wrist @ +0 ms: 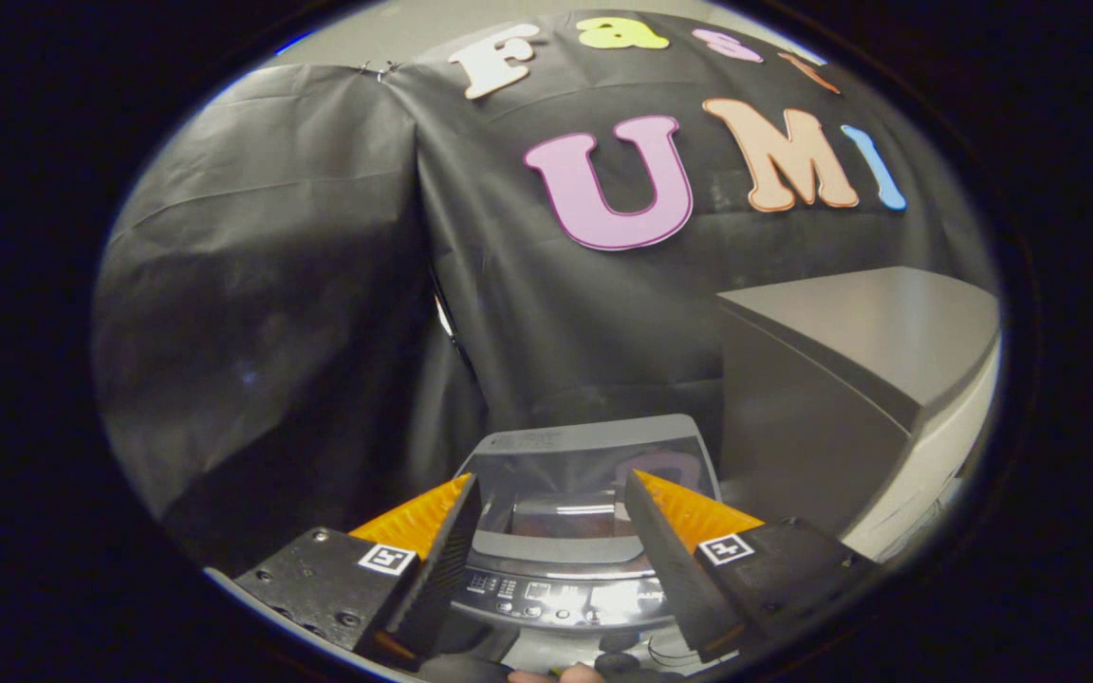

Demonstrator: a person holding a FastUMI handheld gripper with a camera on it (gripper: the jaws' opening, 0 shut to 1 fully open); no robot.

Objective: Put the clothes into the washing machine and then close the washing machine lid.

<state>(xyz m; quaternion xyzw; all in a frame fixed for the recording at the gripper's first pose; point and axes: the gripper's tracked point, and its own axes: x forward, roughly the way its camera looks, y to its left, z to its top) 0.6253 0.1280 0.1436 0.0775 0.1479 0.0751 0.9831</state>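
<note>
A small grey washing machine (573, 446) stands just ahead of my fingers, against the black cloth wall. Its glass lid (570, 493) lies flat and shut, reflecting the wall, and a control panel (565, 598) with buttons runs along its near edge. My gripper (551, 489) hovers above the panel, open, with nothing between its fingers. I see no clothes in this view.
A large grey box-like cabinet (850, 379) stands right of the washing machine, taller than it. Black cloth (271, 313) hangs behind and to the left. A bit of a hand (556, 675) shows under the fingers.
</note>
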